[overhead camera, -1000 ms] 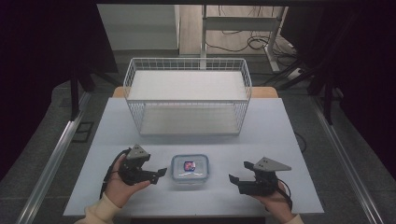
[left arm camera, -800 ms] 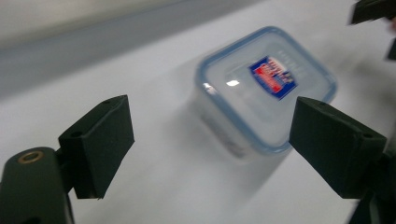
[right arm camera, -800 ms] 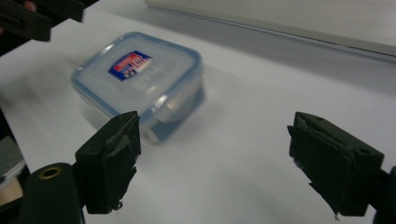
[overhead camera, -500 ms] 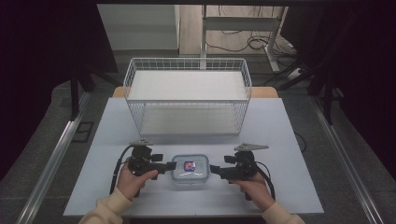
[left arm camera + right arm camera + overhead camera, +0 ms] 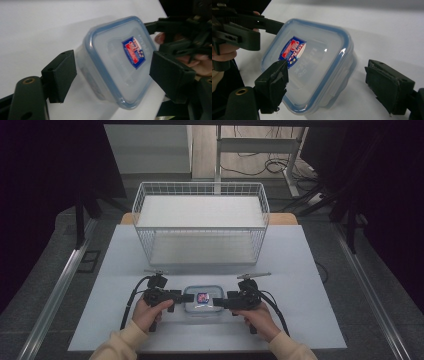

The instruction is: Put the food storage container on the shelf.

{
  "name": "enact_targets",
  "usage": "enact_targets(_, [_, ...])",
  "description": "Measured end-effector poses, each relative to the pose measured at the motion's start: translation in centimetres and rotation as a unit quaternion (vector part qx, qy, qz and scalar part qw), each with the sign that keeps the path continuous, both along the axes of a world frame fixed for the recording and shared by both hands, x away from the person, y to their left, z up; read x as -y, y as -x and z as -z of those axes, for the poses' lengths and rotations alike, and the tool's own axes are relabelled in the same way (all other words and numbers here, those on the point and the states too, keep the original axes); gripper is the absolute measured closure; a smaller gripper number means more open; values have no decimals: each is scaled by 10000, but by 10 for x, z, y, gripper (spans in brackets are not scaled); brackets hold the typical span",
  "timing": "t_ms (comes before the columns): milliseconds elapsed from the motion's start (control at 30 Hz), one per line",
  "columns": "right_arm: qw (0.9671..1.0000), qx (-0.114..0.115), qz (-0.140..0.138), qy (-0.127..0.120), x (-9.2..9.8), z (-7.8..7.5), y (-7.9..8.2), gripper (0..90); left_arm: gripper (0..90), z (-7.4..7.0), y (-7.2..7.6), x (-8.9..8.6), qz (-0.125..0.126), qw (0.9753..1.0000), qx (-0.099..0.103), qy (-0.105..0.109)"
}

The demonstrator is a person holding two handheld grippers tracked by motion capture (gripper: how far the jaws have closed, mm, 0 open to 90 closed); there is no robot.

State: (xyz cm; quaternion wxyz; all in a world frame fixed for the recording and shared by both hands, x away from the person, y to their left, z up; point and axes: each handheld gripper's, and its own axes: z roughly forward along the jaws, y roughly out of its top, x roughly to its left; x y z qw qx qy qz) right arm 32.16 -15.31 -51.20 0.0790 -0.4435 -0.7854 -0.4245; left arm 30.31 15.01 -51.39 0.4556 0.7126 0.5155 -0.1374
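Observation:
A clear plastic container (image 5: pixel 202 300) with a blue-rimmed lid and a red and blue sticker lies on the white table near its front edge. My left gripper (image 5: pixel 186 297) is open at the container's left end, my right gripper (image 5: pixel 218 302) open at its right end. In the left gripper view the container (image 5: pixel 117 60) sits between the two spread jaws of my left gripper (image 5: pixel 116 75). In the right gripper view the container (image 5: pixel 312 57) likewise lies between the jaws of my right gripper (image 5: pixel 330 85), with a gap at the right jaw.
A white wire basket (image 5: pixel 200 245) stands behind the container, at the middle back of the table (image 5: pixel 300 270). Its inside holds nothing. Bare table surface lies to both sides. The other hand's gripper (image 5: pixel 180 27) shows beyond the container.
Both grippers have moved inward from the table's sides to the container's two ends and now straddle it. The container has not moved.

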Motion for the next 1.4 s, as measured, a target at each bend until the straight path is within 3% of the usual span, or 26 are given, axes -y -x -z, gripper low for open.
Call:
enact_targets(33, [10000,0,0,0,0,0,0,186,207,2,0,0,30,9999,-108,105])
enact_targets(67, [10000,-10,-16,19,-1,1,0,186,205,4,0,0,28,9999,-128,61])
enact_targets(133, [10000,-64,-43,44,-2,3,1,196,219,7,1,2,-47,9996,0,-290])
enact_targets(333, [9999,-149,-39,-47,-3,6,1,221,258,10,3,5,117,9995,-61,-276])
enact_targets(367, [9999,-149,-39,-47,-3,6,1,221,258,11,3,5,142,9996,-94,-236])
enact_targets(433, [9998,-179,-54,-88,-4,6,1,243,291,15,4,4,161,9995,-248,56])
enact_targets(500, [9996,-219,-99,-135,-5,6,2,278,328,18,4,3,133,9992,-356,126])
enact_targets(633, [9996,-239,-61,-110,-5,5,4,302,407,17,5,0,57,9993,-326,162])
enact_targets(767, [9997,-232,-19,-111,-4,4,6,311,409,15,8,2,29,9997,-229,66])
enact_targets(867, [9992,-304,131,-236,0,2,7,388,428,11,12,3,-36,9999,-107,10])
enact_targets(1033, [9993,-202,176,-248,2,-1,14,423,448,8,19,6,-187,9998,27,-21])
enact_targets(1133, [9996,-65,175,-223,1,-2,18,425,459,9,21,4,-157,9999,63,11])
enact_targets(1333, [9990,-113,291,-310,3,-3,20,462,469,6,24,4,-139,9997,188,-42])
enact_targets(1400, [9993,-19,247,-280,3,-4,21,462,472,6,24,5,-140,9997,218,-45])
